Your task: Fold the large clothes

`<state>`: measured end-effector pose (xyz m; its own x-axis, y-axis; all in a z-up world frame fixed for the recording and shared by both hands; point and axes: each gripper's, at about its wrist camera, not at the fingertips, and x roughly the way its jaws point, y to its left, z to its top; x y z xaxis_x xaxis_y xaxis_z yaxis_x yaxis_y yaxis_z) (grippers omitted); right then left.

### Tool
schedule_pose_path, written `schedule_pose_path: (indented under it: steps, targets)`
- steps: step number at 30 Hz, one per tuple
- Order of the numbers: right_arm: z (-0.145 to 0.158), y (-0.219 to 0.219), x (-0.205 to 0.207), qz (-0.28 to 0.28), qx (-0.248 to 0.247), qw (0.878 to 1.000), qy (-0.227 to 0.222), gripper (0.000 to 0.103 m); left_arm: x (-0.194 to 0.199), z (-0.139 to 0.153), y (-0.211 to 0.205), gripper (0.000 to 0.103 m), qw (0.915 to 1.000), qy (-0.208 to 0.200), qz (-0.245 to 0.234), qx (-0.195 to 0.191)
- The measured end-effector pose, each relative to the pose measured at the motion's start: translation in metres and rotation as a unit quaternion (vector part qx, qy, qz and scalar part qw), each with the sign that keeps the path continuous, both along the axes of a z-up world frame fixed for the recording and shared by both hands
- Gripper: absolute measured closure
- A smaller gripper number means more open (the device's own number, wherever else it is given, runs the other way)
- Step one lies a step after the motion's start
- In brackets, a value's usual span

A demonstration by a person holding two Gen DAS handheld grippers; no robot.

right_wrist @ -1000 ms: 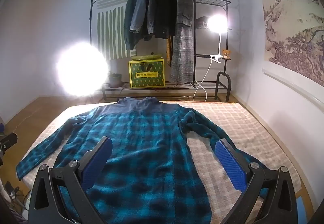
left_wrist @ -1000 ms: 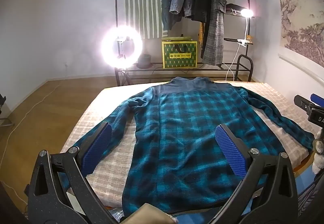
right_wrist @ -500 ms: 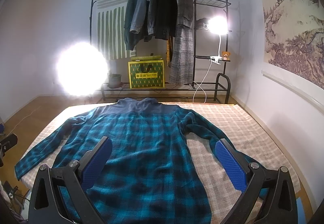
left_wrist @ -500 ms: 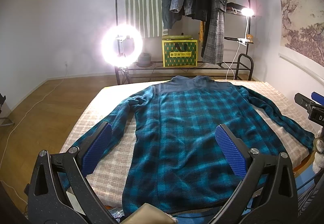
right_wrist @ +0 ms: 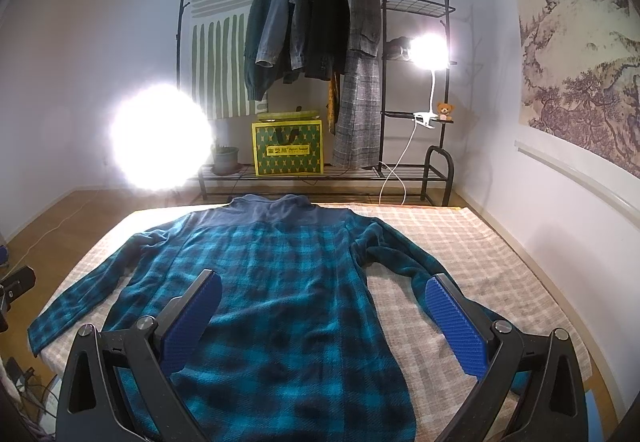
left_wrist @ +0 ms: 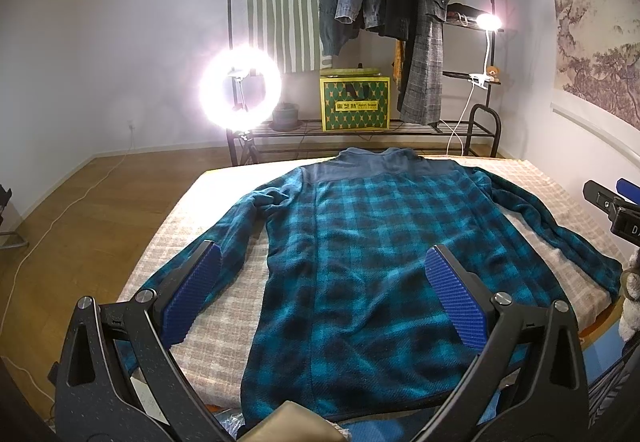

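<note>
The teal plaid fleece shirt (left_wrist: 372,254) is lying flat, back up, on the checkered bed cover (right_wrist: 460,242). Left gripper (left_wrist: 326,298) and right gripper (right_wrist: 324,318) are hovering wide open, empty; each should probably be pinching a sleeve cuff cleanly.

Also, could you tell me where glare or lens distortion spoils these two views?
Left wrist view: the ring light glares but keeps its ring shape, and the clip lamp is small; walls bow at the edges. Right wrist view: the ring light blooms into a solid white blob, hazing the wall. The plaid shirt stays readable in both.
</note>
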<state>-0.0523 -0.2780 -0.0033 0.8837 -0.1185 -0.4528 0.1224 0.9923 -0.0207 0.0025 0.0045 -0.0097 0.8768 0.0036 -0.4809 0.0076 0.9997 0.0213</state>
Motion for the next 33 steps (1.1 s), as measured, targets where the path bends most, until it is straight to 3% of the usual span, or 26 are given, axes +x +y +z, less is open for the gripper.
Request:
schedule_pose_path:
  steps: [33]
  targets:
    - [0.0006,0.0003,-0.0003,0.0,-0.002,1.0,0.0,0.0,0.0018,-0.0036,0.0013,0.0,1.0,0.002,0.0,0.003]
